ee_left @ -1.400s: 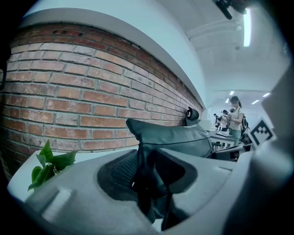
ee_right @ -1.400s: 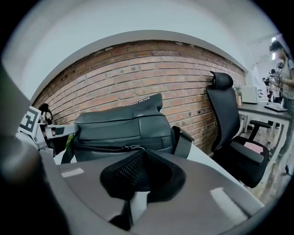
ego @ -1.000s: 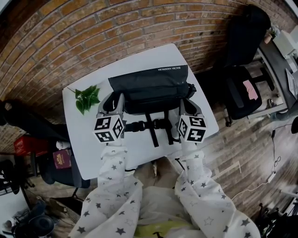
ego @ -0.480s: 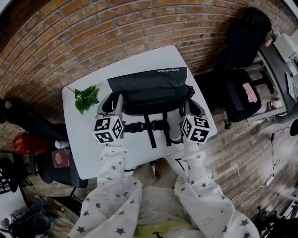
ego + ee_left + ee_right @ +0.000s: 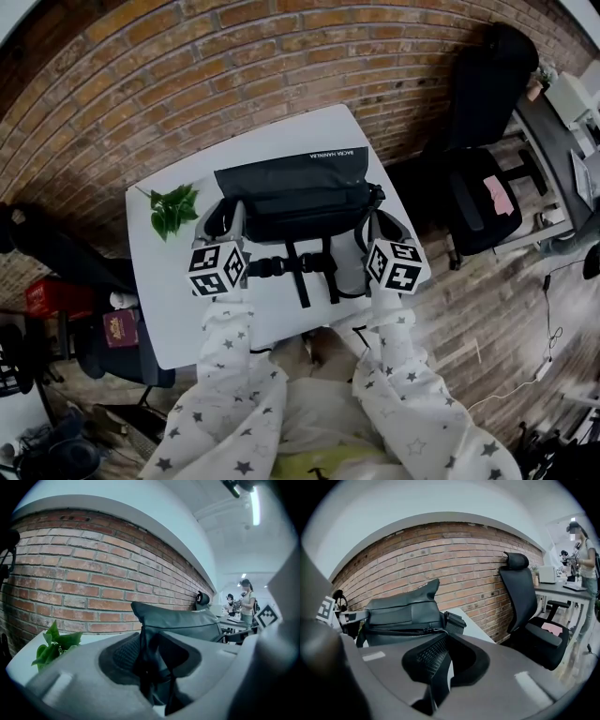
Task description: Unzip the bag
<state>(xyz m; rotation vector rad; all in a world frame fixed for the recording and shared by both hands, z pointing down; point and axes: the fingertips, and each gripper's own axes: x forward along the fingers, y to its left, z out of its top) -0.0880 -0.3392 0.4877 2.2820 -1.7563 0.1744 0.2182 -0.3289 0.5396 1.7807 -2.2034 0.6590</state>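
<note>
Since 1 second ago the right gripper (image 5: 380, 225) has slid a little toward the right end of the bag (image 5: 295, 187), while the left gripper (image 5: 225, 214) has stayed at the bag's left end.

The left gripper's jaws are clamped on a fold of the bag's dark fabric at that end. The right gripper's jaws are pinched narrow, and the thin zip pull (image 5: 433, 631) appears to run straight into them from the slider on the zipper (image 5: 393, 631).

The bag looks soft and light. It would likely bunch up and skid on the smooth white table (image 5: 178, 309) if pulled from 1 side only. So it probably needs 2 holds: 1 gripper anchoring the fabric at the end and the other on the small pull tab, drawing in line with the zip, not upward.

It is a matte black sling-style bag with a flat flap carrying a line of white print. Black webbing straps (image 5: 309, 262) and a buckle trail toward the person. It lies lengthwise across the far half of the table, close to the brick wall (image 5: 187, 75), with a green leaf sprig (image 5: 172, 208) just beside its left end.
</note>
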